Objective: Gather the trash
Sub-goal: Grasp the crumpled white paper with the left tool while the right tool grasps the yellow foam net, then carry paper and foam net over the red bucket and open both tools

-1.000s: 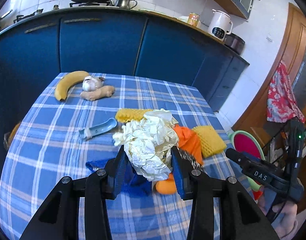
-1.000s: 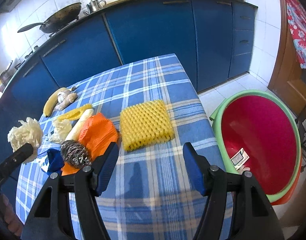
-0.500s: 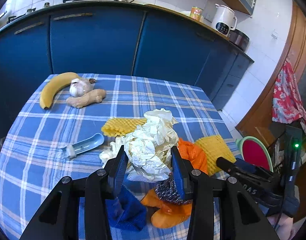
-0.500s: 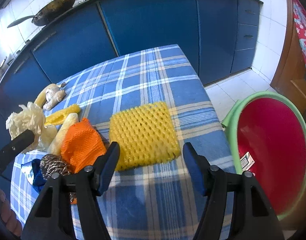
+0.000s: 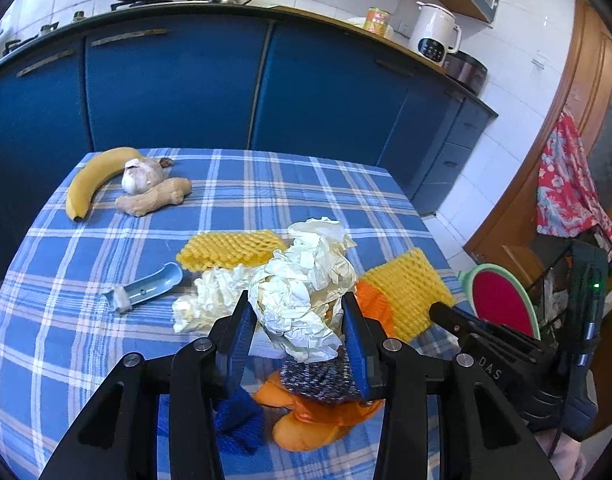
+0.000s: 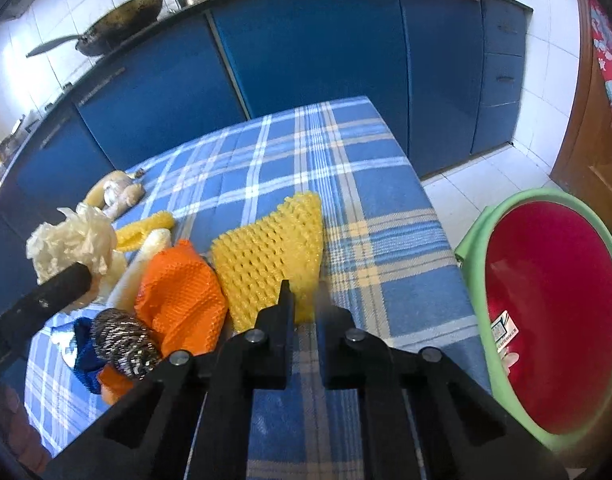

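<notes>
My left gripper point(image 5: 297, 304) is shut on a crumpled wad of cream paper point(image 5: 306, 276) and holds it above the checked tablecloth point(image 5: 266, 192). The wad point(image 6: 70, 240) also shows at the left of the right wrist view. My right gripper point(image 6: 304, 296) is closing, its jaws pinching the near edge of a yellow foam net point(image 6: 266, 252) that lies near the table's right edge. This net point(image 5: 405, 284) is at the right in the left wrist view. A red bin with a green rim point(image 6: 477, 240) stands on the floor right of the table, with a label scrap inside.
Beside the yellow net lie an orange foam net point(image 6: 178, 296), a steel scourer point(image 6: 122, 336) and a blue net point(image 6: 84, 352). Further back are a second yellow net point(image 5: 230, 248), a white wad point(image 5: 210, 300), a blue scoop point(image 5: 146, 288), a banana point(image 5: 94, 180), garlic point(image 5: 140, 176) and ginger point(image 5: 154, 200).
My right gripper moved forward onto the yellow foam net and its jaws went from wide open to pinching the net's edge. The left gripper drifted sideways, still gripping the paper wad.
</notes>
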A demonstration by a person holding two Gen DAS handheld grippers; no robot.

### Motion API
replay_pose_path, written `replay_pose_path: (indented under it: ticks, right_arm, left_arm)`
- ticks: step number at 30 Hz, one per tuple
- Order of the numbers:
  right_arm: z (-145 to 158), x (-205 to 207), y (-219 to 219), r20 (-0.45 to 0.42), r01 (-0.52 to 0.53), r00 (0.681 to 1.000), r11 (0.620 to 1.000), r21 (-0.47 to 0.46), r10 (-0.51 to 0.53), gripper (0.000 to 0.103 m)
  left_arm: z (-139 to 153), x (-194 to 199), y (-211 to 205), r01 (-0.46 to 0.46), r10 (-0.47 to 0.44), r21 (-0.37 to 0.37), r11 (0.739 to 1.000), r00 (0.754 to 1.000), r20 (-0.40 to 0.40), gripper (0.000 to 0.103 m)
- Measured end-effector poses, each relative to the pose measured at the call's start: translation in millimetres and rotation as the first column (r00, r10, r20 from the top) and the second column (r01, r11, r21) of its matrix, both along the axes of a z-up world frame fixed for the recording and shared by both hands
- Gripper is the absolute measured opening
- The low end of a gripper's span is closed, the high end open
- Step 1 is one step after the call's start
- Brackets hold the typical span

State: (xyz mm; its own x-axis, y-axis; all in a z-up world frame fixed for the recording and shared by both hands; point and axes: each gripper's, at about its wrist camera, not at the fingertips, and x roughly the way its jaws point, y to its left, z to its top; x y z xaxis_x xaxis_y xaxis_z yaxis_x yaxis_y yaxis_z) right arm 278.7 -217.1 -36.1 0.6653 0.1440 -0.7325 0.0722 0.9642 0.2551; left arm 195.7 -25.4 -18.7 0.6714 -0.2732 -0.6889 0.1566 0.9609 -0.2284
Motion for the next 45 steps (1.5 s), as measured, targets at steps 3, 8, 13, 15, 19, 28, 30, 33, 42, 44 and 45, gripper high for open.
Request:
replay_pose_path:
  ticks: [3,8,13,15,19,28,30,33,42,44,45]
  right_arm:
    - [8.8,-9.0,-4.2,0.034,0.006,0.999,1.0,-0.001,-0.006,0.011]
    - [26.7,-27.9,-16.3,0.086,0.035,0.996,0.999,0.007,-0.035,0.011]
    - [39.5,-47.8,-33.2,0.122,0.075,0.99,0.997,0.016,-0.076,0.011]
    - [43.4,-56.2,-41.1,0.132,0.094,0.987,0.995,0.018,-0.095,0.011]
    - [50.5,-74.3,-62.8,0.152,0.145,0.977,0.989,0.023,-0.147,0.011]
    - [50.9,-113.4,-118.4,0.158,0.275,0.948,0.961,0.026,-0.275,0.011]
    - [46.8,-121.5,-131.8,0.149,0.3,0.942,0.953,0.032,-0.302,0.011]
    - [38.2,-129.8,-149.2,0.131,0.332,0.933,0.942,0.041,-0.334,0.011]
    - [9.1,-145.9,-191.2,0.071,0.402,0.911,0.914,0.062,-0.406,0.012]
    - [3.2,-147.4,-198.6,0.06,0.412,0.907,0.909,0.066,-0.416,0.012]
    - [0.7,-148.0,-201.4,0.055,0.417,0.906,0.907,0.067,-0.42,0.012]
  left_arm:
    - [3.6,-4.2,-7.0,0.016,-0.016,0.0,1.0,1.0,0.006,0.043]
    - [10.1,-11.2,-21.3,0.049,-0.049,0.0,0.999,0.999,0.016,0.043]
    - [17.0,-17.5,-41.8,0.093,-0.093,0.002,0.996,0.995,0.027,0.043]
    - [18.8,-19.1,-51.8,0.115,-0.115,0.001,0.993,0.993,0.027,0.043]
    - [21.3,-22.4,-73.4,0.162,-0.162,-0.001,0.987,0.987,0.024,0.043]
    - [22.2,-28.6,-133.9,0.283,-0.283,0.013,0.959,0.959,0.018,0.043]
    - [20.5,-29.2,-147.6,0.308,-0.308,0.014,0.951,0.951,0.012,0.043]
    - [16.5,-29.8,-169.1,0.344,-0.344,0.017,0.939,0.939,0.001,0.043]
    - [-7.0,-27.8,-228.3,0.436,-0.434,0.036,0.899,0.899,-0.052,0.043]
    - [-13.4,-25.9,-237.8,0.449,-0.446,0.041,0.892,0.892,-0.068,0.044]
    - [-16.7,-24.5,-242.5,0.456,-0.452,0.042,0.889,0.889,-0.077,0.044]
